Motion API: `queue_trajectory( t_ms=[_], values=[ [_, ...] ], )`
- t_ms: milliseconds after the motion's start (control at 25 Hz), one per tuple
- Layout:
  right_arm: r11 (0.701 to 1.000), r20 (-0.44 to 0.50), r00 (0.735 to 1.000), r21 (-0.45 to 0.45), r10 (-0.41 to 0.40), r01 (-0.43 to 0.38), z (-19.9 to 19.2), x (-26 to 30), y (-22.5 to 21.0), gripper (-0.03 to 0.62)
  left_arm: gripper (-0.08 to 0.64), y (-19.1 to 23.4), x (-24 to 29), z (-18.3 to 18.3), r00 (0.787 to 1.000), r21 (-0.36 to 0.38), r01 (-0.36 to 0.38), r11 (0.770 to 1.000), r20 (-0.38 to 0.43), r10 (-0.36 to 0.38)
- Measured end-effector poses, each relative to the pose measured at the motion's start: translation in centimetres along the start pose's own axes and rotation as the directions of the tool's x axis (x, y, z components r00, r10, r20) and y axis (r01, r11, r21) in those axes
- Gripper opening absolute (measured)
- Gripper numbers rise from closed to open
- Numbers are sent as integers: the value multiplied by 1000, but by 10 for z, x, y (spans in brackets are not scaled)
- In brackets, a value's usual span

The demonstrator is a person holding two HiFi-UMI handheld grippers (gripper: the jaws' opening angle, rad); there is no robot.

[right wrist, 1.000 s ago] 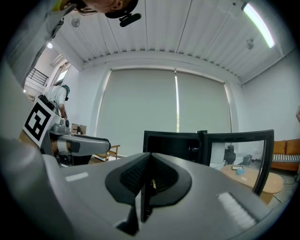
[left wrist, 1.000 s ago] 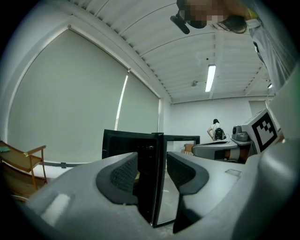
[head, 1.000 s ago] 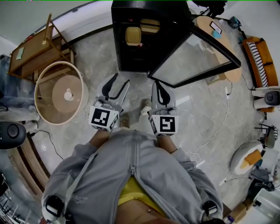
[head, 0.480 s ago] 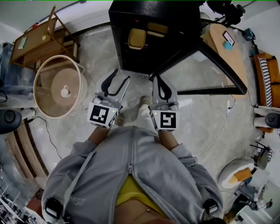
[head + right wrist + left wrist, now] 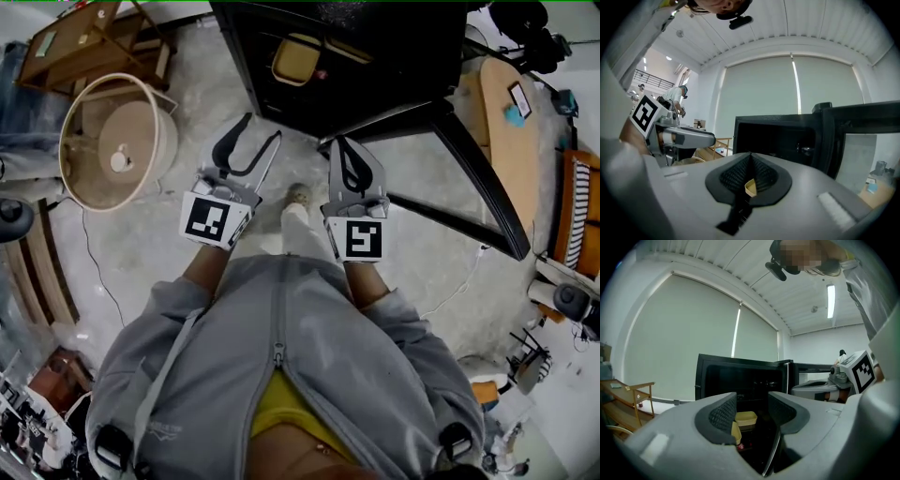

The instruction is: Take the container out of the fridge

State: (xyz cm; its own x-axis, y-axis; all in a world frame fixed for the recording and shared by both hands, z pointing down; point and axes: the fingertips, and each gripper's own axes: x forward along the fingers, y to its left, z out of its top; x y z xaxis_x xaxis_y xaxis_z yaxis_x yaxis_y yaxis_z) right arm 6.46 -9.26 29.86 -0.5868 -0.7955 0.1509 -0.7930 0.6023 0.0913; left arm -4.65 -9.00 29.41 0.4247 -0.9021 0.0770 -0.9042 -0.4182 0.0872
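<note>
Pale marble floor (image 5: 131, 234) with an open black fridge (image 5: 375, 47), yellow container (image 5: 292, 58) inside.

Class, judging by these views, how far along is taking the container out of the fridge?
Done: the fridge door stands open. In hand: nothing; left gripper open, right gripper shut, both empty, short of the fridge. Left: reach in, grip the yellow container, lift it out.

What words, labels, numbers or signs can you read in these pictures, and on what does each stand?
No text is readable.
The cube on the left gripper: black-and-white squares, no words.
The cube on the right gripper: likewise.
The print on the grey jacket: too small to read.
</note>
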Motion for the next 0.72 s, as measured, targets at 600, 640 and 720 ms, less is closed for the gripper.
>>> queue_trajectory(
  t_ms=[600,640,720],
  values=[
    [997,-38,996,1,82,-82,-73,38,-28,0,253,8,48,-69,996,13,-46,999,-74,47],
    [997,-38,996,-1,80,-81,-76,40,-26,0,253,11,51,-78,995,9,-45,999,-89,45],
    [997,-33,997,10,74,-74,-78,47,-20,0,270,19,56,-98,992,-4,-45,999,-116,44]
  ],
)
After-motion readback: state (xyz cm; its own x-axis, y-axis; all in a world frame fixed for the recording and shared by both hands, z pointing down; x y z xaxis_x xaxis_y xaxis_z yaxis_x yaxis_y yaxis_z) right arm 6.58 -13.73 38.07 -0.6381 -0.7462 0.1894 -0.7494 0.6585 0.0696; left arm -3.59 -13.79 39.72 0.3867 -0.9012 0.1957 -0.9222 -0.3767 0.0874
